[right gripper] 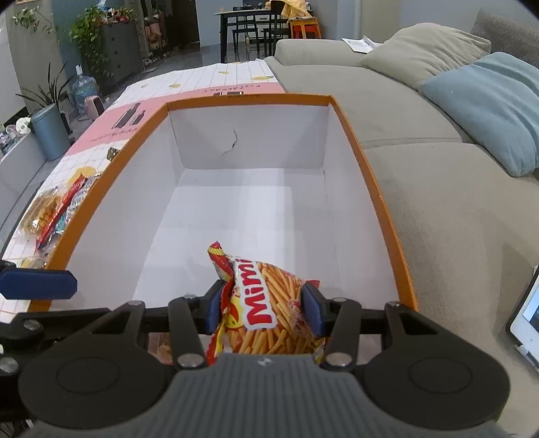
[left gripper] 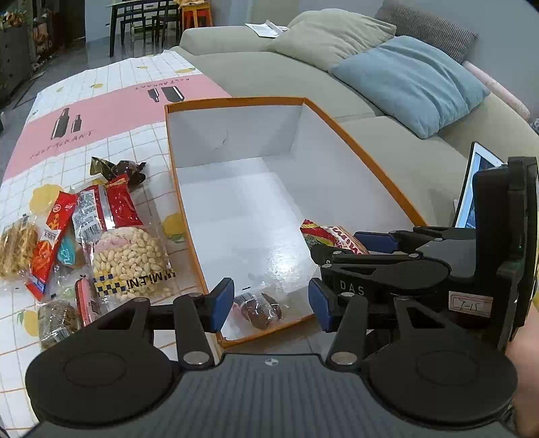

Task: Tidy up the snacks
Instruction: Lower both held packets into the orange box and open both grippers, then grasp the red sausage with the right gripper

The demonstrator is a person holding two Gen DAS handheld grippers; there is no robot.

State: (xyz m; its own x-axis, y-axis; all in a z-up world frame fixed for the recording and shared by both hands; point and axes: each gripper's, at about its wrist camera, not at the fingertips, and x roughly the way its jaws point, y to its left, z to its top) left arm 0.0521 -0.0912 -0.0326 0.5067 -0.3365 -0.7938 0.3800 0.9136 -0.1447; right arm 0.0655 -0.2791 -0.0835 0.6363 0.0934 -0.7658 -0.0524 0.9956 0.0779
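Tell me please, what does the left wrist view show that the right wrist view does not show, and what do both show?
Only the left wrist view shows the small brown wrapped snack lying in the box's near corner, the puffed rice bag on the table, and the open, empty left claw.

Only the right wrist view shows the right claw shut on the Mimi stick snack bag with its label readable, plus the plants across the room.

Both show the orange-rimmed white box, the sofa and the blue cushion.
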